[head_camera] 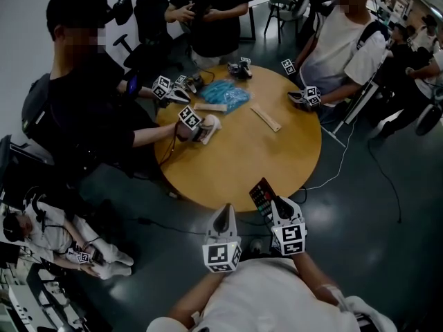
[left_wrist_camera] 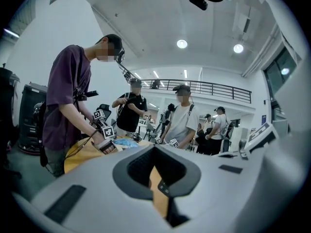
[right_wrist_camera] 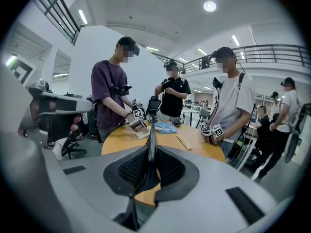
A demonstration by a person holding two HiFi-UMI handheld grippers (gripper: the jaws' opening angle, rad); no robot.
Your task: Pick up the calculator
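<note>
The calculator [head_camera: 262, 194] is a flat black slab with coloured keys. It is gripped at its near end, over the near edge of the round wooden table [head_camera: 242, 164]. My right gripper [head_camera: 274, 203] is shut on it. In the right gripper view the calculator [right_wrist_camera: 151, 144] stands edge-on between the two black pads. My left gripper [head_camera: 223, 211] hangs just left of it, below the table rim, and holds nothing. In the left gripper view, bare tabletop shows between the jaws of the left gripper [left_wrist_camera: 158, 178], and a corner of the calculator [left_wrist_camera: 163, 188] peeks in.
Several people stand round the table with marker-cube grippers; the nearest one's hand [head_camera: 196, 126] is at the left rim. A blue bag [head_camera: 225, 94] and two wooden strips [head_camera: 265, 117] lie at the far side. A cable [head_camera: 339, 164] runs across the floor at right.
</note>
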